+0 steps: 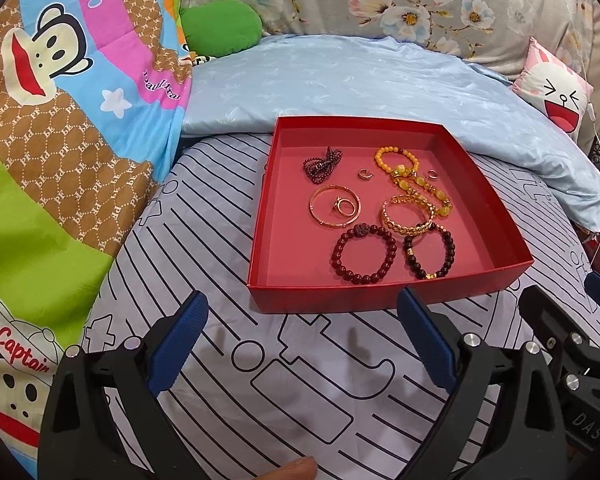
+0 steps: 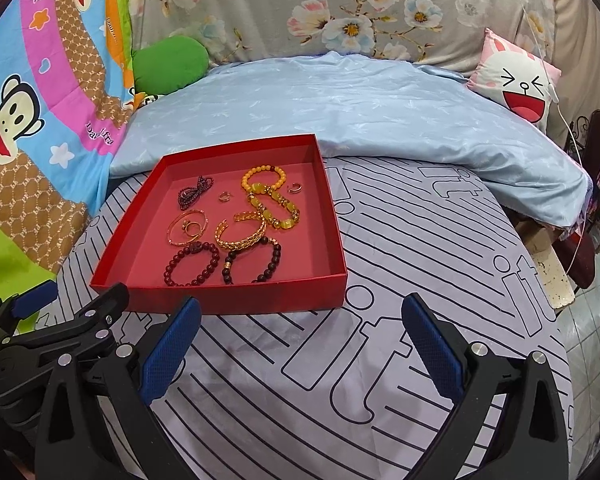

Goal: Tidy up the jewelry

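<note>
Fingers of the left gripper and right gripper spread wide, holding nothing, above the striped bed sheet. The jewelry lies in the red tray just ahead. Only the left view shows a fingertip at its bottom edge.

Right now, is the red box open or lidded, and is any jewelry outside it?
Open: the red box has no lid on it, and its floor shows. All visible jewelry, such as the dark red bead bracelet, lies inside; none shows on the bedsheet.
</note>
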### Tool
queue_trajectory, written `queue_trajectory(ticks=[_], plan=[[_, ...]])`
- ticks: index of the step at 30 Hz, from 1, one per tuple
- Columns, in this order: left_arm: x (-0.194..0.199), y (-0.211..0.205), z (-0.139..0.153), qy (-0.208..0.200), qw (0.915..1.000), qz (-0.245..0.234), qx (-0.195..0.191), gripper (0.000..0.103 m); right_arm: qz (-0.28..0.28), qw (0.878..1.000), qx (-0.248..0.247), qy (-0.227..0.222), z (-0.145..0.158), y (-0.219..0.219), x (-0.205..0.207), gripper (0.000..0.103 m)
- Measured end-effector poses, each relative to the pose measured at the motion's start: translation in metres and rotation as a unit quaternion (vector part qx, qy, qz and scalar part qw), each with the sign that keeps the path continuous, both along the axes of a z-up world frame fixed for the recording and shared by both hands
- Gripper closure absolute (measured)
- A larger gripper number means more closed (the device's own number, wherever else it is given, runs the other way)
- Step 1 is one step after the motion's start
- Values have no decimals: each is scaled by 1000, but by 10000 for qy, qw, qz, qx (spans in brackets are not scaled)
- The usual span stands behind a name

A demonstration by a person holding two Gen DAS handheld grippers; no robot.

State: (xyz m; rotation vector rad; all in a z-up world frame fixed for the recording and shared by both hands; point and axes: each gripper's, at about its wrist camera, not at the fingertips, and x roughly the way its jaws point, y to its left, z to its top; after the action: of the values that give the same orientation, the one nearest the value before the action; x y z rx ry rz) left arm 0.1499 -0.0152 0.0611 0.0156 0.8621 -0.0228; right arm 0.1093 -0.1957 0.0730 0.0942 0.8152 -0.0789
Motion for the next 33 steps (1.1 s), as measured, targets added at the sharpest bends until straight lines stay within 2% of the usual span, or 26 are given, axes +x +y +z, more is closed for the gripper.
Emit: queue_trajectory(ticks=[33], plan=[[0,0,-6,48,10000,25,63,12,-30,10000,2,45,-7,-2,-4,6]])
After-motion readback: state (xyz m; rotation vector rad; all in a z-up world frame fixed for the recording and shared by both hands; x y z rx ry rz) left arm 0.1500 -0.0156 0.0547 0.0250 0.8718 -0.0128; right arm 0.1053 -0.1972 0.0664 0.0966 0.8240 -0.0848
